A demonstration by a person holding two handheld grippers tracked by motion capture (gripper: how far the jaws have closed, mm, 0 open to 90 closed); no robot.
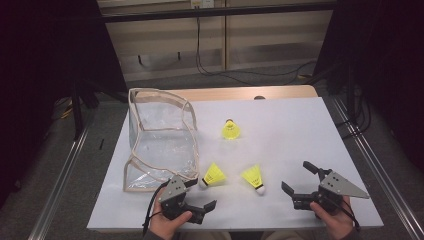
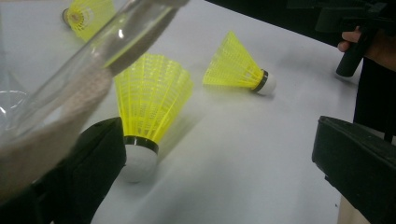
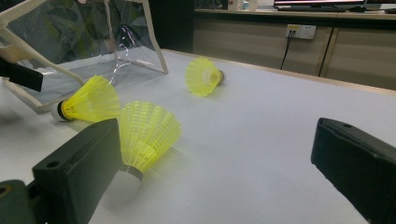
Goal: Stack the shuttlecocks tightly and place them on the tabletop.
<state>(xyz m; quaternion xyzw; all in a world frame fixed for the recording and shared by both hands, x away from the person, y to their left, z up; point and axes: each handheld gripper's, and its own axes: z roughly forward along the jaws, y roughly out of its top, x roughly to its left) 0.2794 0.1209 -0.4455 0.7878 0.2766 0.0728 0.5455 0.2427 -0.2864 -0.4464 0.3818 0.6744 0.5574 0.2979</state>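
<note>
Three yellow shuttlecocks with white cork tips lie on the white table top (image 1: 290, 125). The near-left shuttlecock (image 1: 213, 175) (image 2: 152, 100) has its cork touching or nearly touching the left jaw of my left gripper (image 1: 202, 193), which is open and holds nothing. The near-right shuttlecock (image 1: 253, 177) (image 3: 147, 133) lies just beside the left jaw of my right gripper (image 1: 297, 177), also open and holding nothing. The far shuttlecock (image 1: 230, 130) (image 3: 203, 74) rests alone mid-table. A clear plastic bag (image 1: 160, 140) (image 2: 60, 93) with beige trim stands open at the left.
The bag's trimmed edge hangs close over my left gripper's left jaw. The table's front edge runs just behind both hands. The right half of the table top is bare white. Beyond the table are dark floor, cables and a wooden wall.
</note>
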